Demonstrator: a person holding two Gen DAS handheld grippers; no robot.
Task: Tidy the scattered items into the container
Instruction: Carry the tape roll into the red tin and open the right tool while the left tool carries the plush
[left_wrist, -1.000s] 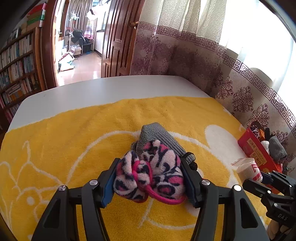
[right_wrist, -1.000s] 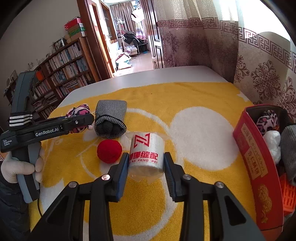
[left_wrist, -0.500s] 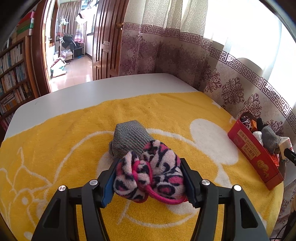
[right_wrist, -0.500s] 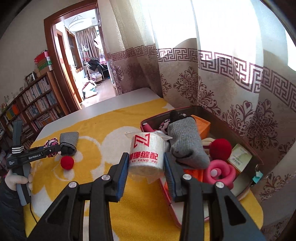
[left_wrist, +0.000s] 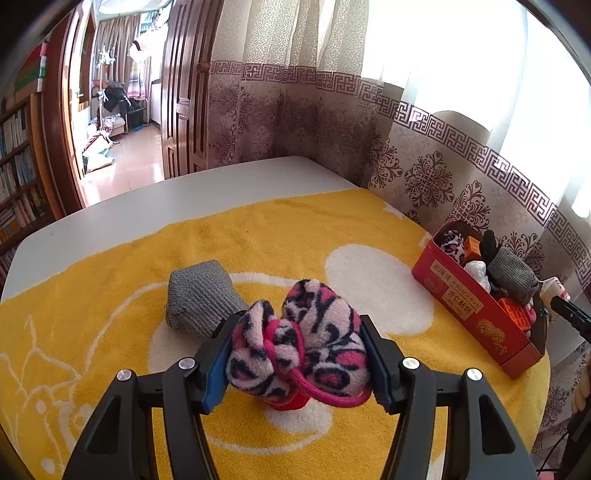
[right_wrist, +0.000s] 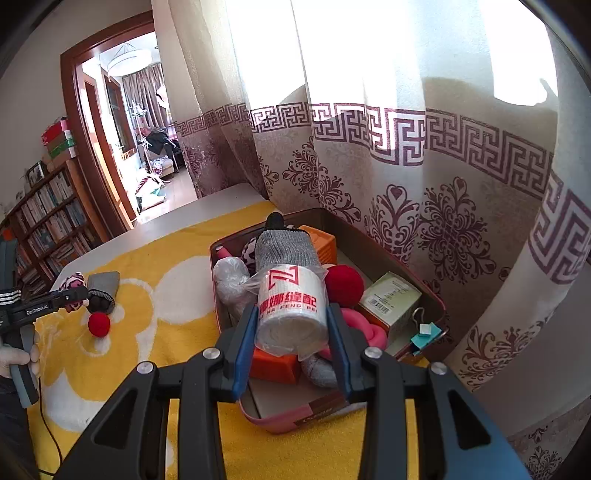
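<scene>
Right claw (right_wrist: 291, 325) is clamped on the wrapped white roll (right_wrist: 291, 306), roll axis along the fingers; the red tin (right_wrist: 436, 295) lies directly below and ahead. Left claw (left_wrist: 297, 363) is closed on a leopard-print fleece bundle (left_wrist: 299, 347), tin well off to its right.

Bright daylight through blown-out curtains (right_wrist: 369, 74) (strong glare), sharp focus, fisheye bending and dark vignette at edges.

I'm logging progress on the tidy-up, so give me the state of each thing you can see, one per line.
left gripper: shut on pink leopard scrunchie
right gripper: shut on white roll, above red tin
red tin: open, nearly full
grey sock: loose on yellow towel
red ball: loose on towel
</scene>
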